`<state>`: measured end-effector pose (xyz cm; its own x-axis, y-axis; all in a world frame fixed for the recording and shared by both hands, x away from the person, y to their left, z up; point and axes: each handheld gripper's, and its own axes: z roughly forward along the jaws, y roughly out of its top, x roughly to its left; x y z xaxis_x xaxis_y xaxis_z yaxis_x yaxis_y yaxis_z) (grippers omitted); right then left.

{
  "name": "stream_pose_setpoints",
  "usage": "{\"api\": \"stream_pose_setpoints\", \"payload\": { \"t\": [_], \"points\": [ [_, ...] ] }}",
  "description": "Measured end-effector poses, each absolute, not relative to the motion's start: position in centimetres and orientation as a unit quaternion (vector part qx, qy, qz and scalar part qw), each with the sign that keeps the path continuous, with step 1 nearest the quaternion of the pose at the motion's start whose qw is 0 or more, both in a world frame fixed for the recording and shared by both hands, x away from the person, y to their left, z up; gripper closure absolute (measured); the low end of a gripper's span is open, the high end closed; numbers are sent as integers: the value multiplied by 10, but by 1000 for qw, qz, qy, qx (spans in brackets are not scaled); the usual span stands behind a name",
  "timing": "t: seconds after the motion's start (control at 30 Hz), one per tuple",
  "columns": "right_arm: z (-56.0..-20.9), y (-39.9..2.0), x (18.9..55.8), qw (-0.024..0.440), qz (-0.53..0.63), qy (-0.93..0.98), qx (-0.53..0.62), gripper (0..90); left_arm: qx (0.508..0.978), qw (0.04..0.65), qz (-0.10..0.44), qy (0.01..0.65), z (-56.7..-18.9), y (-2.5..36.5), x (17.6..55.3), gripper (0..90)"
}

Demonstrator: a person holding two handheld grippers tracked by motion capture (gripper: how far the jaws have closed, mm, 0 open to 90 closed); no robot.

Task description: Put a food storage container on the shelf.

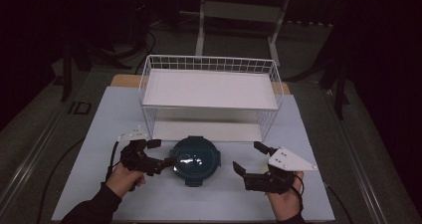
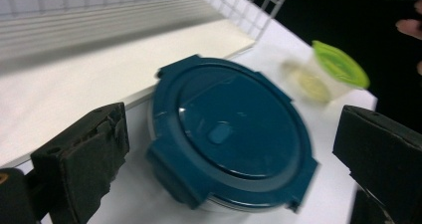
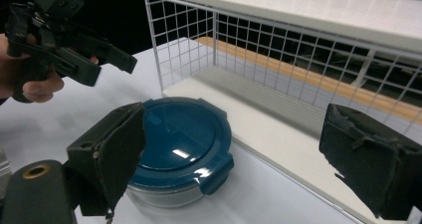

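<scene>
The left gripper [image 1: 161, 153] sits at the lower left of the high view with its jaws spread wide and nothing between the pads; its nearer jaw tip comes up just beside the left rim of the round container [image 1: 195, 159], though I cannot tell if it touches. In the left gripper view the jaws stand at the two lower corners of the frame, apart, with the container lying between and beyond them.

The right gripper [image 1: 249, 157] is at the lower right of the high view, jaws also standing apart and empty, a little way off from the container's right side. In the right gripper view its jaws frame the container from the lower left and right edges, and the left gripper hangs in the upper left of that frame, held in a hand [image 3: 20, 74].

The container rests on the white table [image 1: 104, 134], at the centre of the high view, just in front of the wire rack's [image 1: 209, 92] lower shelf. Its dark teal lid [image 2: 234, 129] is on, with clip tabs around the rim; the body below looks clear, and the lid hides what is inside.

In the upper right of the left gripper view, a small clear tub [image 2: 323, 77] with a green lid stands blurred on the table; something pale yellowish shows through its wall, but I cannot tell what.
</scene>
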<state>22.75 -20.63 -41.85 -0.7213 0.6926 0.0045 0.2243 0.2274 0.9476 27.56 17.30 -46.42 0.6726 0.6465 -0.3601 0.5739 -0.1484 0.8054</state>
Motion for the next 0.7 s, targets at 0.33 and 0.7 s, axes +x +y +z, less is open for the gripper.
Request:
{"api": "stream_pose_setpoints", "payload": {
  "t": [0.33,0.7],
  "points": [
    [-436,-183,252,173,533,764,320,103,749,474,-25,463,-490,180,299,27],
    [-452,-177,257,148,519,769,342,103,738,437,-89,507,-504,178,310,167]
  ]
}}
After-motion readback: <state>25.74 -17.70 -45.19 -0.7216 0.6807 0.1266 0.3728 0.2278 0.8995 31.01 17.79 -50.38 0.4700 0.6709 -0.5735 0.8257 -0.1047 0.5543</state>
